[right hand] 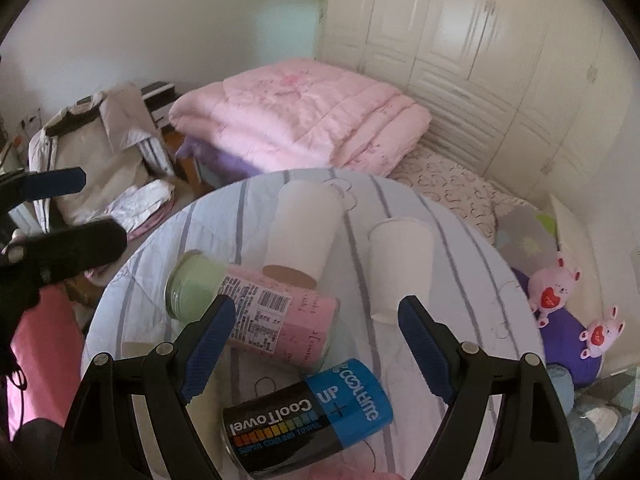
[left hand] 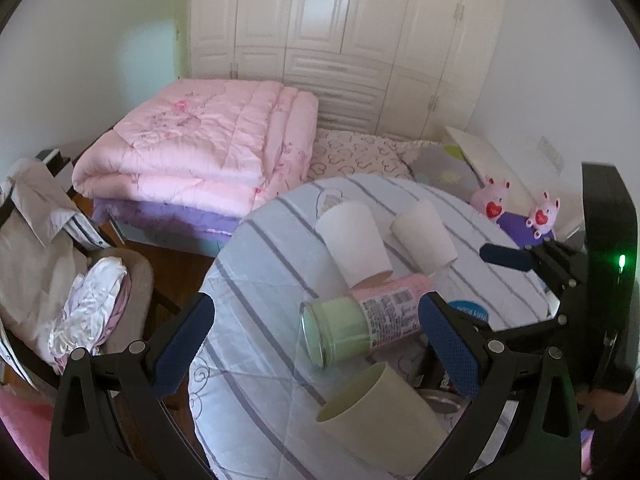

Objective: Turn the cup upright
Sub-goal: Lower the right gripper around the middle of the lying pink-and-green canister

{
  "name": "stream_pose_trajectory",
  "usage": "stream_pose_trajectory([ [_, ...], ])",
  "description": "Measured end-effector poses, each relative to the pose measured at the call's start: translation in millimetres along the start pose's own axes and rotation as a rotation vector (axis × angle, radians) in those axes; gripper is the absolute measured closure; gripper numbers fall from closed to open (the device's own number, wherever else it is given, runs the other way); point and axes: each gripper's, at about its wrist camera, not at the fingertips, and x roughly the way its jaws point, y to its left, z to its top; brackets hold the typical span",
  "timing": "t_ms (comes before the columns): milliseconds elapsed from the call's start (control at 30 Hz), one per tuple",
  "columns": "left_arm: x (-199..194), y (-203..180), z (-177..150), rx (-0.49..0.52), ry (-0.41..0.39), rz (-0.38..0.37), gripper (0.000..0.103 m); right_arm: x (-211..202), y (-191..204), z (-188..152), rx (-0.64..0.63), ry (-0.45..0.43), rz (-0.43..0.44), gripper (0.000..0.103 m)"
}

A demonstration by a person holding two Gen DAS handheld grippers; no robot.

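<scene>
- While both sets of fingers stand wide open, the left gripper (left hand: 316, 344) hovers over a beige cup (left hand: 380, 416) lying sideways.
- Right gripper (right hand: 314, 344) hangs above the CoolTowel canister (right hand: 308, 416).
- Two white paper cups (left hand: 354, 240) lie tipped on the striped surface (left hand: 248, 280).

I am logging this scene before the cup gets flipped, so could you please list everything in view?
Paper cups: two, white, lying on their sides at the table's far part.
Beige cup: one, on its side at the near edge.
Pink-and-green canister: one, lying mid-table.
CoolTowel can: one, blue and black, on its side.
Round table: one, striped pale-blue cloth.
Pink quilt: one, folded on the bed.
Plush pigs: two, pink, right of the table.
Wardrobe: one, cream, back wall.
Clothes chair: one, left.
Left gripper: open.
Right gripper: open.
</scene>
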Motion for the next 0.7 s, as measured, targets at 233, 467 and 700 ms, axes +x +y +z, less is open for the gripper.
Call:
stream_pose_trajectory([
  [233,9.1,11.7,-14.3,-0.049,0.053,-0.015,0.000,11.3,12.0,4.8,-0.079,0.057,0.043,0.018],
  [467,16.1,14.8,-23.9,-0.063,0.087,-0.029,0.000,29.6,25.3,7.2,-0.250,0.137,0.101,0.018],
  [700,24.5,7.4,-25.8,-0.060,0.118,-0.065,0.000,50.4,24.8,12.3,-0.382,0.237,0.127,0.018],
])
